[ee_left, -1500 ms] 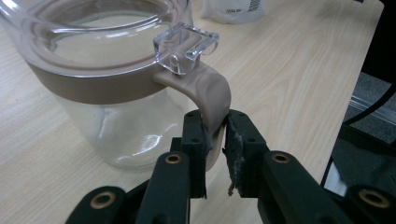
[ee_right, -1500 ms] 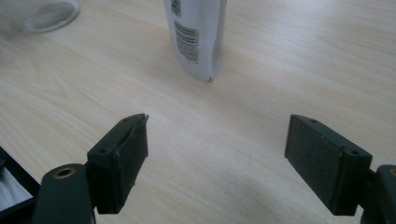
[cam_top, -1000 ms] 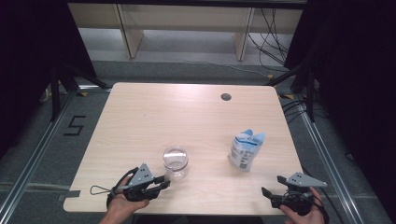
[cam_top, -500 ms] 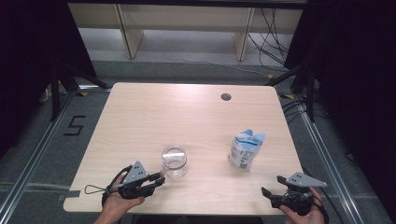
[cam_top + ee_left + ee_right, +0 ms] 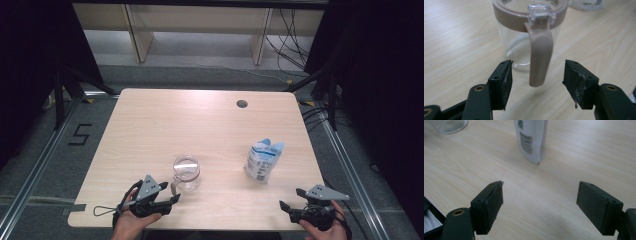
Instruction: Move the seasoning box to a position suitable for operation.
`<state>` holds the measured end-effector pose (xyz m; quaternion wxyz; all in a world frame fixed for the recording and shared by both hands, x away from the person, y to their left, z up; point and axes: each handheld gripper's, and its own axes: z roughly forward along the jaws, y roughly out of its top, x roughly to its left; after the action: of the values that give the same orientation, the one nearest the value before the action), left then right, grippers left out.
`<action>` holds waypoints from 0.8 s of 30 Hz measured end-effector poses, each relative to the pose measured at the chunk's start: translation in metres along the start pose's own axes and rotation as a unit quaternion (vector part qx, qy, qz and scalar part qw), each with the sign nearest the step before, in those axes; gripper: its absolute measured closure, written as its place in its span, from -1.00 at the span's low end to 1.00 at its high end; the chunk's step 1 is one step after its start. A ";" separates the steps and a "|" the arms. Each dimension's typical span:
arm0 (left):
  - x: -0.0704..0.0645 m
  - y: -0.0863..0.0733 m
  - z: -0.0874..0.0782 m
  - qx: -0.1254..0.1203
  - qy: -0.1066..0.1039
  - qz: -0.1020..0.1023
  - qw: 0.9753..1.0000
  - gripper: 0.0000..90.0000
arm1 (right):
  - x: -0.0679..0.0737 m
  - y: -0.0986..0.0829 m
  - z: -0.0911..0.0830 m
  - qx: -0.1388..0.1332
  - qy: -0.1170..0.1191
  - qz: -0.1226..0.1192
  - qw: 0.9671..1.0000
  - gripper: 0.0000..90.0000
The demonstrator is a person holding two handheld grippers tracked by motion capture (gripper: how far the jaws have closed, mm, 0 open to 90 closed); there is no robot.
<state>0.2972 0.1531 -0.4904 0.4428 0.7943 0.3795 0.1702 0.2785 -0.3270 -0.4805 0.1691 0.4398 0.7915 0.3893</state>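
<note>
Counting one jar (image 5: 186,173), one pouch (image 5: 263,161) (perhaps refill), two grippers

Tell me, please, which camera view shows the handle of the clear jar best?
The left gripper view: the beige handle hangs close between the open jaws of the left gripper. In the high view it is a small strip on the jar. The right gripper view catches just the jar's base.

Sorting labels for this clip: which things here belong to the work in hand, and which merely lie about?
In the work:
clear glass jar with a tan handle
left gripper, open, jaws either side of the handle

Lying about:
white and blue pouch
right gripper, open over bare table
</note>
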 end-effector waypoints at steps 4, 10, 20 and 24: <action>-0.001 0.003 0.001 -0.011 0.009 0.008 1.000 -0.01 | -0.001 0.000 0.001 -0.003 -0.002 -0.006 1.000 -0.50; 0.002 0.006 0.001 -0.025 0.008 0.020 0.999 0.34 | 0.002 0.000 0.000 -0.004 -0.001 0.009 1.000 -0.50; 0.002 0.009 0.003 -0.024 -0.017 0.040 0.999 0.60 | 0.001 0.000 -0.001 0.000 -0.005 0.003 1.000 -0.50; 0.007 0.011 0.005 -0.025 -0.040 0.053 0.997 0.61 | 0.001 0.000 0.000 -0.003 -0.005 0.001 1.000 -0.50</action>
<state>0.3101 0.1520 -0.4846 0.4680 0.8079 0.3147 0.1707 0.2781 -0.3261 -0.4806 0.1743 0.4419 0.7888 0.3900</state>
